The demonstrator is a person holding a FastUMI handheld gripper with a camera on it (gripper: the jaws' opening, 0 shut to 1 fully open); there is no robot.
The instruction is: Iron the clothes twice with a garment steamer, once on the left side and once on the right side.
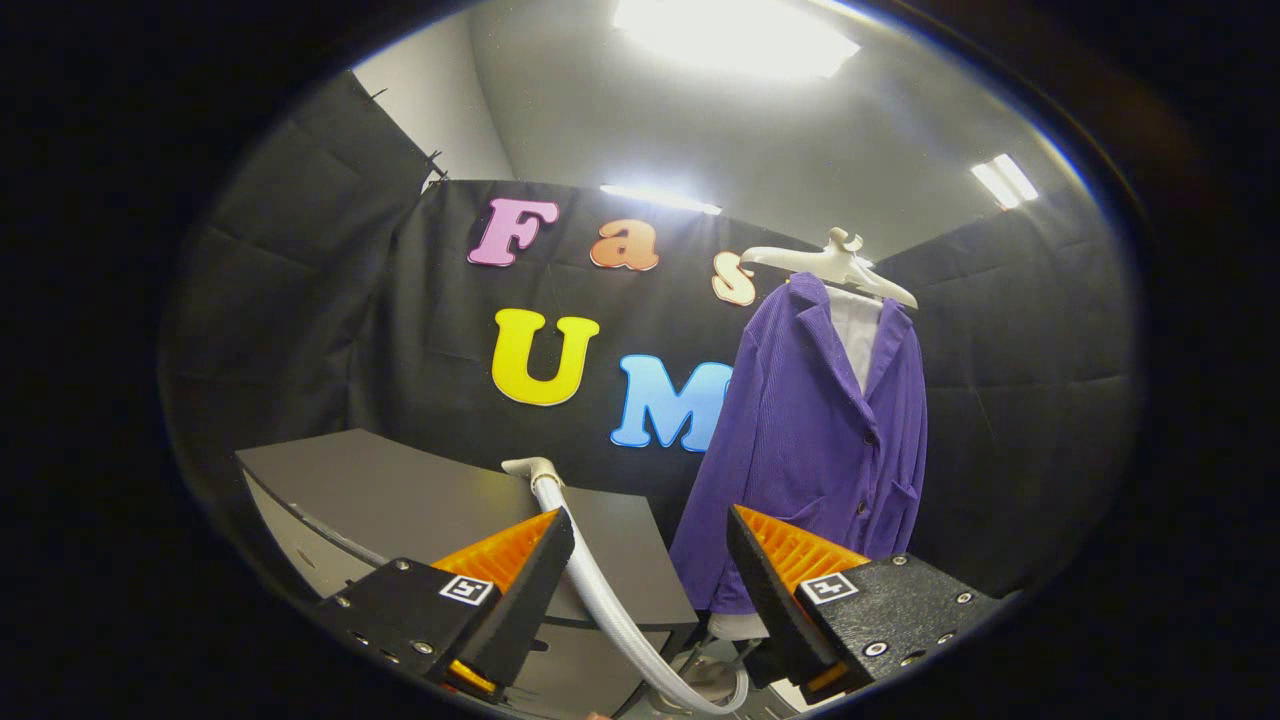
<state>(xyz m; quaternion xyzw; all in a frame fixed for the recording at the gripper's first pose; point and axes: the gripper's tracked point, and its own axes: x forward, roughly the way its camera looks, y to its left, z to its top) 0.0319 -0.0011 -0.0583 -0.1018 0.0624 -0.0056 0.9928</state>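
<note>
Purple jacket (810,440) noted as largest item: hung on a pale hanger (835,265) far right of the scene, beyond the right finger of the tongs, against the black cloth wall. Front facing the camera, lapels open over a white lining or inner garment (860,335), dark buttons down the front, a patch pocket low on its right side. Hem reaching down to about fingertip level, just left of the right finger.

Dark grey tabletop (400,500) recorded to the left, beyond the left finger, edge curving towards the near side; paler front panel underneath.

White ribbed steamer hose (600,600) running from an elbow fitting (532,468) at the tabletop's far edge, down and near between the two fingers, curling right at the bottom. Steamer head not identifiable.

Tongs (650,545) wide open, fingers well apart, nothing gripped; hose passing close by the left finger, contact not determinable.

Ceiling lights (735,35) bright overhead.
</note>
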